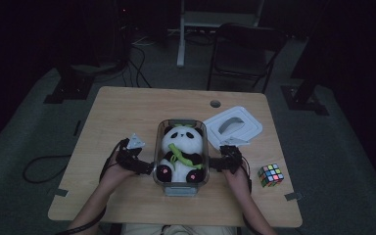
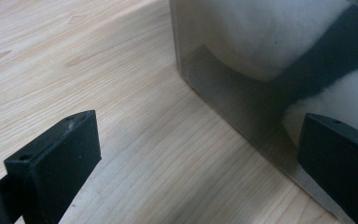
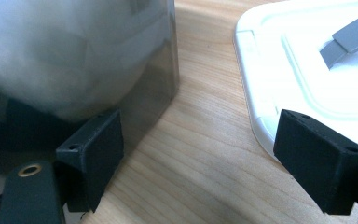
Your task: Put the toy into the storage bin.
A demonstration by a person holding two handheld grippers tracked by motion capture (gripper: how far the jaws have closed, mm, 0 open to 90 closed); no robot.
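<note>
A clear plastic box (image 1: 182,187) stands mid-table with a black-and-white plush panda (image 1: 180,144) inside it. My left gripper (image 1: 146,167) is open against the box's left wall, one jaw in front of the clear wall (image 2: 223,88), the other over bare wood. At the box's right wall my right gripper (image 1: 214,164) is open too, its left jaw beside the box wall (image 3: 154,70) and its right jaw next to the white lid (image 3: 303,70). That white lid (image 1: 234,125) with a grey handle lies flat just right of the box.
A scrambled colour cube (image 1: 270,175) sits near the table's right edge. A cable hole (image 1: 215,104) is at the back of the wooden table (image 1: 127,110). A dark chair (image 1: 245,49) and floor cables lie beyond the table.
</note>
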